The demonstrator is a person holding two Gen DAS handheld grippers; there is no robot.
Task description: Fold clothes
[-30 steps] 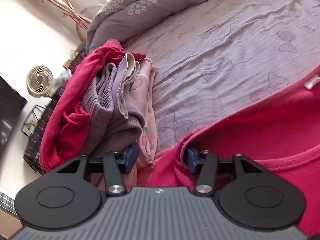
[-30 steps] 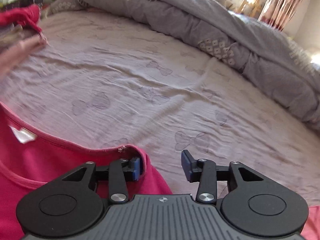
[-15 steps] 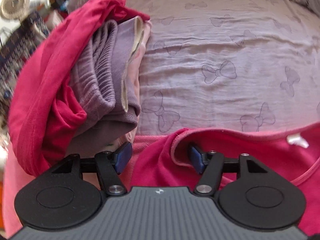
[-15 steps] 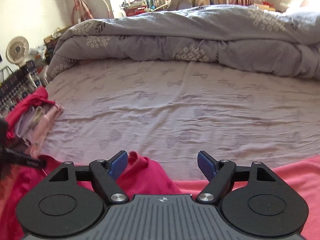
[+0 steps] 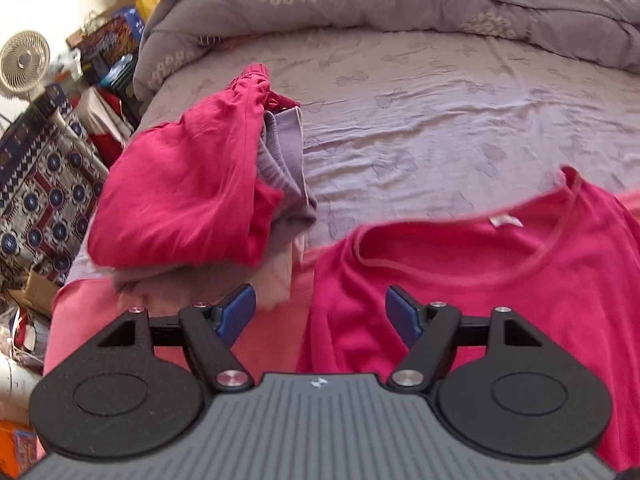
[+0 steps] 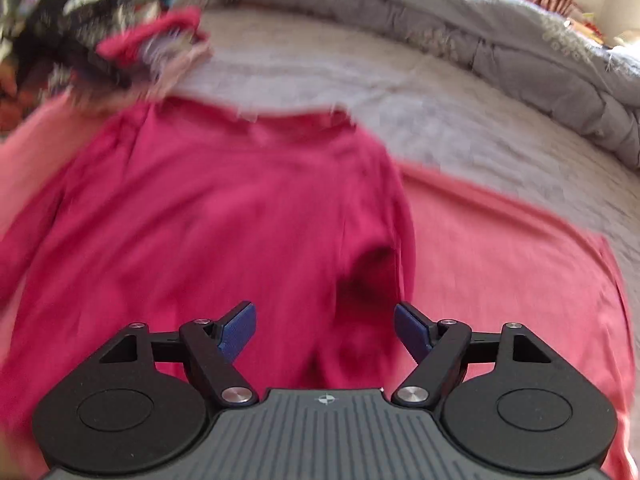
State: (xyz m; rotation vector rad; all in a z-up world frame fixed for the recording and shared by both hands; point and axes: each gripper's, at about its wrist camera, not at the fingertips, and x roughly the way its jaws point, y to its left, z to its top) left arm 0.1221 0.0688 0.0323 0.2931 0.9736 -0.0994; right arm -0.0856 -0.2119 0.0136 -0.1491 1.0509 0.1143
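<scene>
Both my tongs hang parted and empty over the bed: the left gripper [image 5: 320, 312], whose jaws have just been opening with nothing pinched between them, and the right gripper [image 6: 325, 330], spread just as wide, its view smeared by motion.

Directly beneath and ahead of them lies the crimson shirt [image 5: 500, 280], spread face-down-or-up I cannot say, on a paler pink cloth [image 6: 512, 248] that shows past its edges on either side. From the left tong the neckline [image 5: 460, 268] curves just beyond the blue pads [image 5: 402, 314], white label at its far rim. So the collar points away from me toward the rolled duvet [image 5: 400, 4], and I judge the long axis to run from my tongs straight out to that collar, hem somewhere under or behind the tong bodies, out of sight.

Soft, light knit, I reckon: it will sag and crease rather than hold shape, and is not slippery. Best hold looks to be the shoulder seams either side of the neckline, or the side edges, one per tong, pinching both layers.

Left of the left tong, touching the pink cloth's corner, sits the folded pile [image 5: 208, 184], red on top, mauve and pale pink below. Beyond stretches the lilac sheet [image 5: 440, 120].
</scene>
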